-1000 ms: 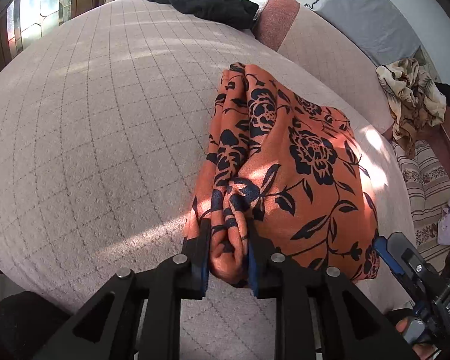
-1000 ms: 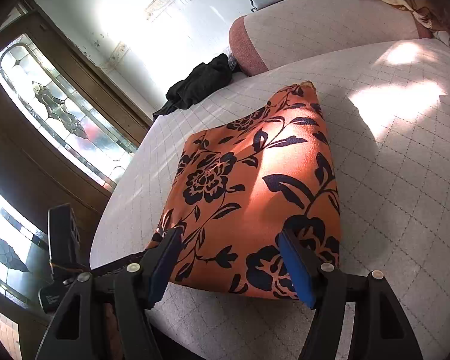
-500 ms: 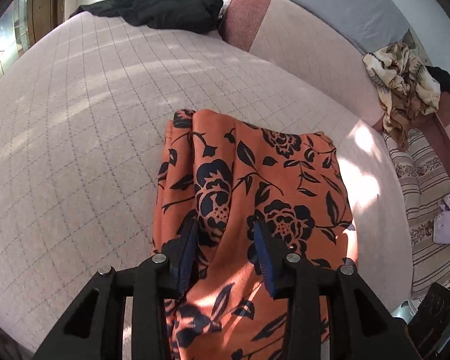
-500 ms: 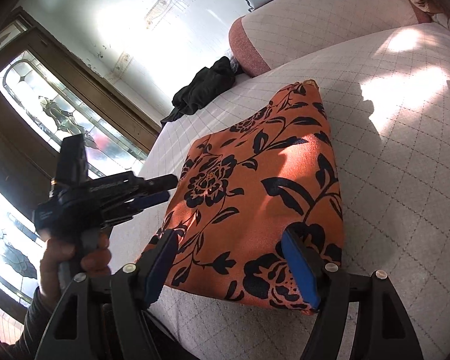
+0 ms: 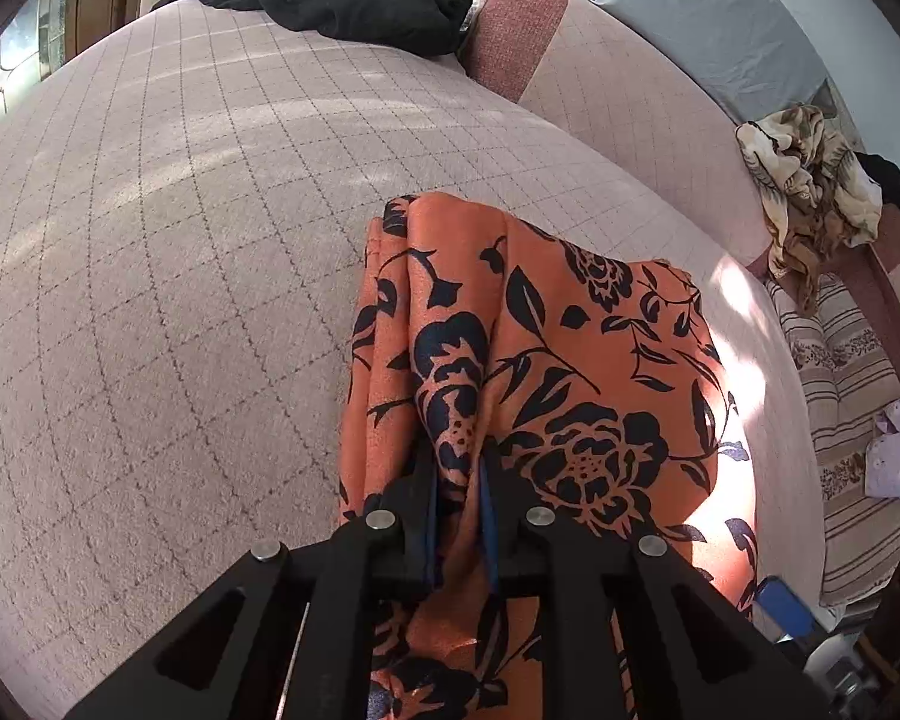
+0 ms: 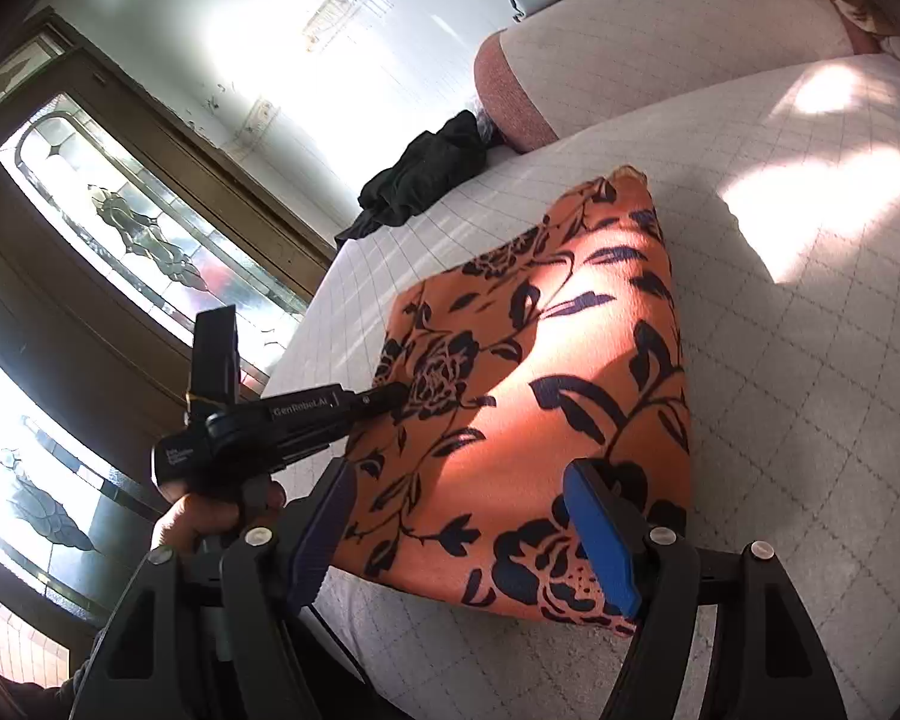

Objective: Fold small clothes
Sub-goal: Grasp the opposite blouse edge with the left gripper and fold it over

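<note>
Already folded into a compact rectangle, orange floral garment [image 6: 540,396] lies on the bed [image 5: 168,276]. Left hand-held gripper [image 5: 457,510] pinches a ridge of it; right hand-held gripper [image 6: 462,534] gapes wide, empty. Probably one fold or smoothing left.

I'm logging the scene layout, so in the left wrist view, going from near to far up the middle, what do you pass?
Black left gripper shut on a ridge of cloth → orange cloth with black flowers → bare pale quilted bed cover → crumpled black garment at the far edge.
</note>
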The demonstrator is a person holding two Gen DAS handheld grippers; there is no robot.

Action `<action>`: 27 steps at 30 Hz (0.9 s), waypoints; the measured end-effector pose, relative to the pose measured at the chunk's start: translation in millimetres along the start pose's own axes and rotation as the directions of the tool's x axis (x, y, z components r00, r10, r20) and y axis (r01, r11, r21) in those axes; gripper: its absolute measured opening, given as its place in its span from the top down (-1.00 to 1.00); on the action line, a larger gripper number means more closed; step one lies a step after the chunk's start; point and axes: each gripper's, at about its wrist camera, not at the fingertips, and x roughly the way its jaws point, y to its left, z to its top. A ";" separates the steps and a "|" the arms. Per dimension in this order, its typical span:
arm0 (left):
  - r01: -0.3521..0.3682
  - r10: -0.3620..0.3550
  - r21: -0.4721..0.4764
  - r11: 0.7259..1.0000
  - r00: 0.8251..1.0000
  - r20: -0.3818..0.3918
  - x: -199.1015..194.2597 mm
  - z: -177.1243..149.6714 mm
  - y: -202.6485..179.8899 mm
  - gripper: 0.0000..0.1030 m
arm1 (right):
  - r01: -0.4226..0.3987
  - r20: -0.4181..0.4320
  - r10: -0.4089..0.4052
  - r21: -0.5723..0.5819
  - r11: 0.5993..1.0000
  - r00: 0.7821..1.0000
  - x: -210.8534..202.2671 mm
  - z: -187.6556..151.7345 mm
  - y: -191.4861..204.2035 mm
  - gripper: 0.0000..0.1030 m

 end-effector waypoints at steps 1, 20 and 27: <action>0.006 -0.006 0.000 1.000 1.000 0.001 -0.3 -0.6 1.9 0.72 | -0.008 0.005 0.008 -0.004 1.000 1.000 -1.1 8.0 2.2 -0.45; -0.183 0.180 0.111 0.977 0.983 0.038 6.9 -12.4 -23.2 0.10 | -0.156 -0.135 0.206 0.315 0.936 0.969 80.2 58.6 -56.9 -0.69; -0.172 0.159 0.123 0.977 0.982 0.106 2.3 -21.1 -15.6 0.06 | -0.239 -0.121 0.293 0.334 0.912 0.948 76.4 100.4 -60.2 -0.69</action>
